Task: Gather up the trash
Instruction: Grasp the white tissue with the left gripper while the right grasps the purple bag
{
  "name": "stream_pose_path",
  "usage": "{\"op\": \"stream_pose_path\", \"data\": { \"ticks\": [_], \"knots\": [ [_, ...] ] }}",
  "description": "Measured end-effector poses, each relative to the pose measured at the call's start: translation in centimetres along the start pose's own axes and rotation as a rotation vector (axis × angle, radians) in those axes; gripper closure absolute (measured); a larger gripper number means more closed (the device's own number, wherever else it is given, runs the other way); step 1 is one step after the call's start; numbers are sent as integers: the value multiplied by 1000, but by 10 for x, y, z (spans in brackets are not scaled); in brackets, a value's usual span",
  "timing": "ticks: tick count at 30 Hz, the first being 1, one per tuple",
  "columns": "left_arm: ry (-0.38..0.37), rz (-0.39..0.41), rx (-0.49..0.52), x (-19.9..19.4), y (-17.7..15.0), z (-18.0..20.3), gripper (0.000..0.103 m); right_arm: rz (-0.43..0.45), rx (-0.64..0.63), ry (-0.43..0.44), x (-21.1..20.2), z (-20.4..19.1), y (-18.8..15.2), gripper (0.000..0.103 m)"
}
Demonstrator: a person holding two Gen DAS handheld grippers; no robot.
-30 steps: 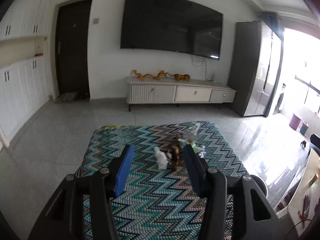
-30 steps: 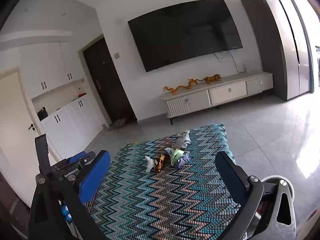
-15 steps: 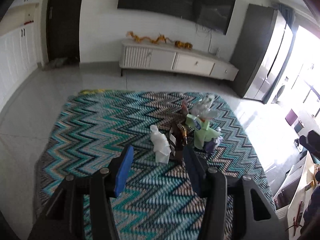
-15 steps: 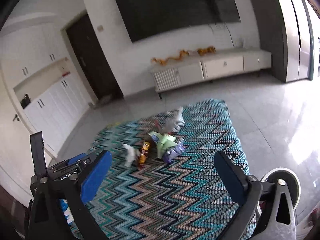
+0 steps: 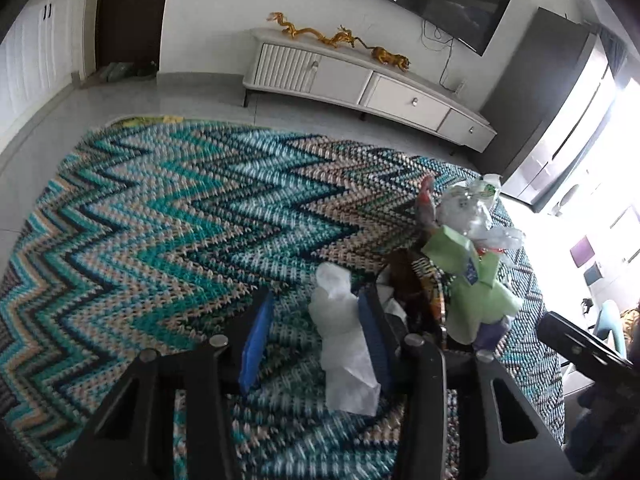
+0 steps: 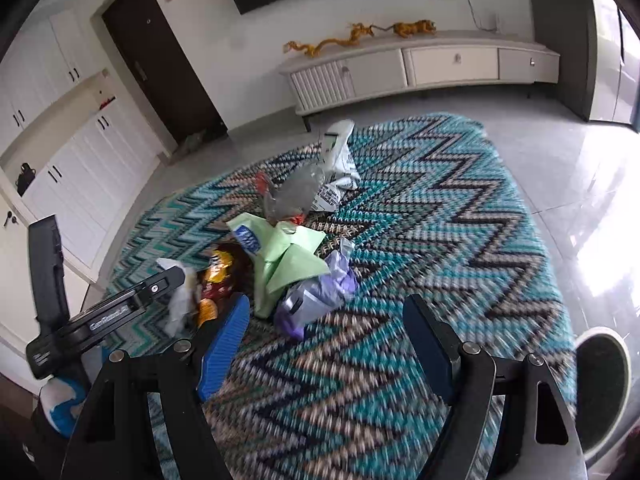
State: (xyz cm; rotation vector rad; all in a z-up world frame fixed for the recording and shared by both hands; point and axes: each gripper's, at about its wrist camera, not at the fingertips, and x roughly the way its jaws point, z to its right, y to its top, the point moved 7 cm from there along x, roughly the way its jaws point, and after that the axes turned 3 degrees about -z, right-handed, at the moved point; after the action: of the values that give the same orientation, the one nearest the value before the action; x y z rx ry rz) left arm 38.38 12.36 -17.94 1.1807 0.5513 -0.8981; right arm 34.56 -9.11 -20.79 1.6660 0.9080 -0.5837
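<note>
A heap of trash lies on the zigzag cloth (image 5: 160, 220). My left gripper (image 5: 316, 296) has come down around a crumpled white tissue (image 5: 344, 344). The tissue lies against the right pad (image 5: 370, 336), clear of the left pad, as the jaws close. Beside it are a brown-and-yellow snack wrapper (image 5: 416, 280), green paper (image 5: 472, 280) and crushed clear plastic (image 5: 468, 212). My right gripper (image 6: 326, 308) is wide and closing, with a purple wrapper (image 6: 316, 296) just ahead between its fingertips, untouched. In the right wrist view the left gripper (image 6: 120, 312) is at the left, by the tissue (image 6: 180, 296).
A white printed bag (image 6: 336, 160) lies at the far side of the heap. A round dark object with a pale rim (image 6: 600, 380) sits off the cloth's right edge. A low white TV cabinet (image 5: 360, 80) stands against the far wall. White cupboards (image 6: 80, 168) line the left.
Both grippers have dropped and moved forward to the heap, tilting further down. The left fingers now straddle the tissue. Both pairs of jaws have narrowed, the right one most.
</note>
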Motion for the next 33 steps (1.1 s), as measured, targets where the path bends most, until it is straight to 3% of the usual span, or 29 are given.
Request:
{"op": "stream_pose_path", "data": {
  "ticks": [6, 10, 11, 13, 23, 33],
  "knots": [
    [-22, 10, 41, 7, -8, 7, 61, -36, -17, 4, 36, 0, 2, 26],
    [-58, 8, 55, 6, -9, 16, 79, -21, -39, 17, 42, -1, 1, 45],
    [-62, 9, 62, 6, -9, 18, 79, -18, -43, 23, 40, -1, 0, 51],
    [-64, 13, 72, 4, -8, 20, 83, -19, -51, 32, 35, 1, -4, 53],
    [-109, 37, 91, -36, -28, 30, 85, -53, -115, 72, -15, 5, -50, 54],
    [-180, 57, 131, -86, -67, 58, 85, -105, -226, 28, -76, 26, -114, 53]
  ]
}}
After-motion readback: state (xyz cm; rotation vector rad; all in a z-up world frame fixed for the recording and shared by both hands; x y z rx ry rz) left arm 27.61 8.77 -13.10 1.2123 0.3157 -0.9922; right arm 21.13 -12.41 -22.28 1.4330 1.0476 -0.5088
